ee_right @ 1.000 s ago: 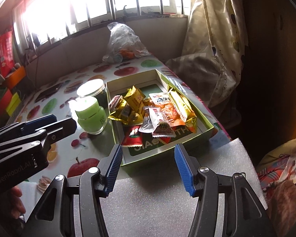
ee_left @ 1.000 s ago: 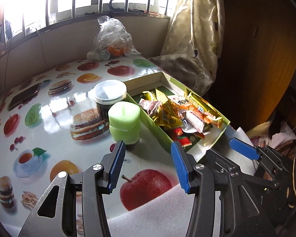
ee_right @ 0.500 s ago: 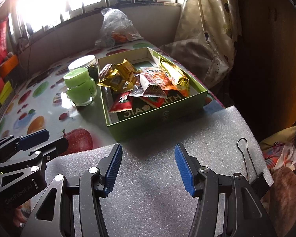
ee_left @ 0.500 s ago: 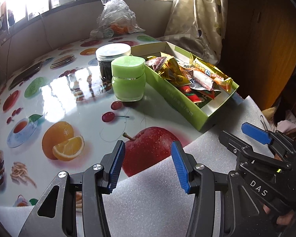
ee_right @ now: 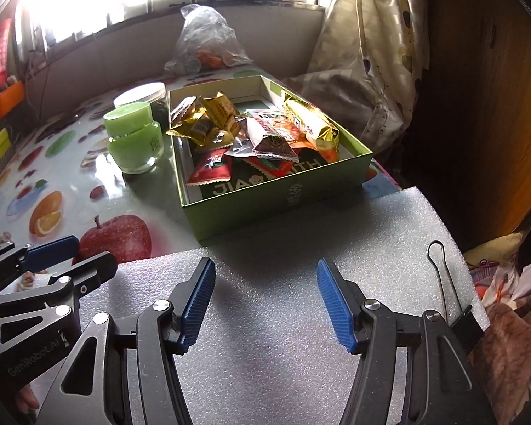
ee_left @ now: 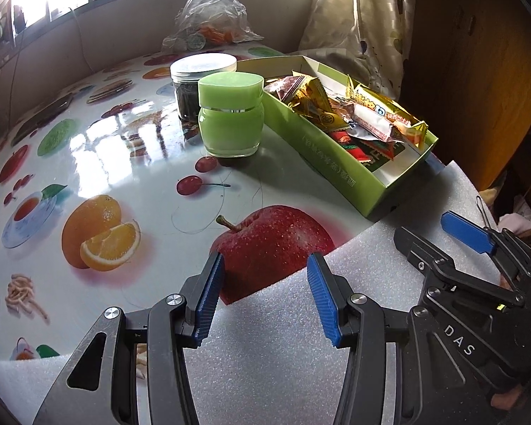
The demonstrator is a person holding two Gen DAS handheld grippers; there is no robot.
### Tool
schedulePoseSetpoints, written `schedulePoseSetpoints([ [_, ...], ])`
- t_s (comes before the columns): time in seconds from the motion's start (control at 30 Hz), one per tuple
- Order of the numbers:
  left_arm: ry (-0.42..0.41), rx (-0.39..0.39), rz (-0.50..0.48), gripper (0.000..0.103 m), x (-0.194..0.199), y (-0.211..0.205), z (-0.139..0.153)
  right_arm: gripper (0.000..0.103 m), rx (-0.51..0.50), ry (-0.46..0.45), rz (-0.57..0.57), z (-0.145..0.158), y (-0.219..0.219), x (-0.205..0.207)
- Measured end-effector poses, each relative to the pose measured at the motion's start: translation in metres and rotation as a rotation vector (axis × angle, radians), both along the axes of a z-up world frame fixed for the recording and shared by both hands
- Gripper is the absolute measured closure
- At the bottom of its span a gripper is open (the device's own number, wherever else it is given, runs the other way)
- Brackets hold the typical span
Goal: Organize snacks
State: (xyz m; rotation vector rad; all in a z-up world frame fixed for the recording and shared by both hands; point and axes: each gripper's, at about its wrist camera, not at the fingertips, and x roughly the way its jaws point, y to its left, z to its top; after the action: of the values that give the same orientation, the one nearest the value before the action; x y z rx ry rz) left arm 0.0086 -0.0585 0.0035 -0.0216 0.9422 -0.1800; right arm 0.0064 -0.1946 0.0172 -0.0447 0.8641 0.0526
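Note:
A green cardboard box sits on the fruit-print table, holding several wrapped snacks in gold, orange and red. My left gripper is open and empty, low over the foam sheet near a printed apple. My right gripper is open and empty over the foam, in front of the box. Each gripper shows in the other's view: the right, the left.
A green lidded jar and a dark jar with a white lid stand left of the box. A clear plastic bag lies by the window wall. A white foam sheet covers the near table edge, held by a binder clip.
Both grippers have drawn back and lowered toward the near table edge, so the box and jars look farther off. Both stay open and empty.

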Motion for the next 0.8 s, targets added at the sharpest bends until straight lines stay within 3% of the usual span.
schedulePoseSetpoints([
  [0.8, -0.009, -0.017, 0.023, 0.053, -0.0011, -0.0001, -0.0002, 0.041, 0.001, -0.012, -0.020, -0.0009, -0.0009, -0.0020],
])
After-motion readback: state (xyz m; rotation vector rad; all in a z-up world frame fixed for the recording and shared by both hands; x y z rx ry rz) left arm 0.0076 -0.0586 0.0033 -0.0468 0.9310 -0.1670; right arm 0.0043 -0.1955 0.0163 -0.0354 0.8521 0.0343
